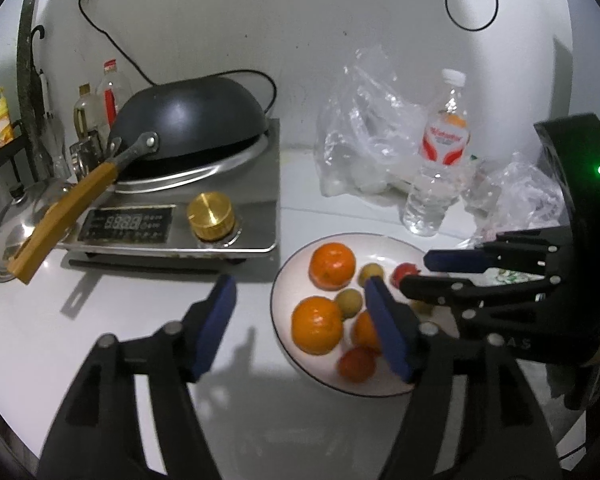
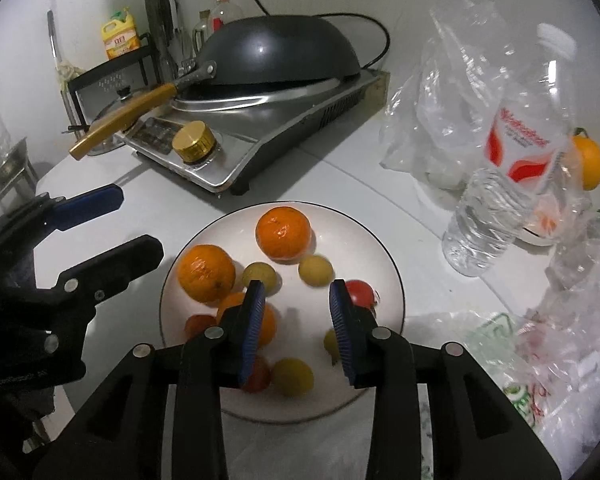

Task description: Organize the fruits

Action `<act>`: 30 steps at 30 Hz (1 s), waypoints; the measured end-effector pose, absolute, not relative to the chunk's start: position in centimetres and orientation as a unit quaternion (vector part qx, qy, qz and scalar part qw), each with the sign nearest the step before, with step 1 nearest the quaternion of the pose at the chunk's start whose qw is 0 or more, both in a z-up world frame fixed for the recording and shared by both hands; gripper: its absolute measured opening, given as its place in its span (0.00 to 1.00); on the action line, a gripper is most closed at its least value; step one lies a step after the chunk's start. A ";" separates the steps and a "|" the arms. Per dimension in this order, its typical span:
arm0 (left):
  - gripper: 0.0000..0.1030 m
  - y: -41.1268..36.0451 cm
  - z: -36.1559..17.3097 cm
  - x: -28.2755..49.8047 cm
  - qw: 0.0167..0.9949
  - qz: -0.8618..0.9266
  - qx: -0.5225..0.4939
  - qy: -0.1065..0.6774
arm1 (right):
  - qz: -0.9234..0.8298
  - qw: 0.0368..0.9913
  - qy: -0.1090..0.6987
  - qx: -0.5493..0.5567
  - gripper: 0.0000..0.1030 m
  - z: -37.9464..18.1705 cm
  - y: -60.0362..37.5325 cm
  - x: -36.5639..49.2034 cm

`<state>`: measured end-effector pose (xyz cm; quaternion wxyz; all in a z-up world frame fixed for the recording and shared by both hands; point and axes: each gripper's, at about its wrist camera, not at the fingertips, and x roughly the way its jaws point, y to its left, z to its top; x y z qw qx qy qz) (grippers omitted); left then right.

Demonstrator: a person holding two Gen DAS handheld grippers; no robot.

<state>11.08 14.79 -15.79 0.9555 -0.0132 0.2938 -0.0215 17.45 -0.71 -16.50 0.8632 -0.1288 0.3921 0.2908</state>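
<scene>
A white plate (image 2: pixel 384 256) (image 1: pixel 300 364) on the white counter holds oranges (image 2: pixel 283 233) (image 1: pixel 332 265), small yellow-green fruits (image 2: pixel 315 270) (image 1: pixel 349 302) and red tomatoes (image 2: pixel 359 293) (image 1: pixel 356 364). My right gripper (image 2: pixel 298 300) is open and empty, hovering over the plate's middle; it shows in the left wrist view (image 1: pixel 432 270) over the plate's right side. My left gripper (image 1: pixel 300 296) is open and empty at the plate's left edge; it shows in the right wrist view (image 2: pixel 136 220). Another orange (image 2: pixel 588 162) lies behind the bottle.
An induction cooker (image 1: pixel 172 224) with an overturned black wok (image 1: pixel 188 116) stands at the back left. A water bottle (image 1: pixel 436 168) (image 2: pixel 500 184) and clear plastic bags (image 1: pixel 364 128) (image 2: pixel 572 344) crowd the right. A pot lid (image 1: pixel 12 228) and bottles sit far left.
</scene>
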 end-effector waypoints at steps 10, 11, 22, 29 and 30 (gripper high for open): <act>0.67 12.2 -14.5 7.3 0.958 -0.043 -0.006 0.285 | 0.273 0.878 0.374 -0.121 0.35 -14.7 -3.7 13.0; 0.67 11.9 -14.4 6.9 0.958 -0.045 -0.004 0.284 | 0.271 0.879 0.372 -0.120 0.35 -14.6 -3.9 12.6; 0.91 9.7 -12.6 3.5 0.963 -0.050 0.001 0.266 | 0.249 0.897 0.350 -0.107 0.35 -12.8 -7.1 8.4; 0.92 8.1 -10.8 1.6 0.968 -0.049 0.012 0.247 | 0.236 0.912 0.320 -0.098 0.47 -10.5 -9.0 5.7; 0.92 7.8 -10.4 1.3 0.968 -0.051 0.016 0.244 | 0.234 0.915 0.315 -0.096 0.47 -10.1 -9.3 5.4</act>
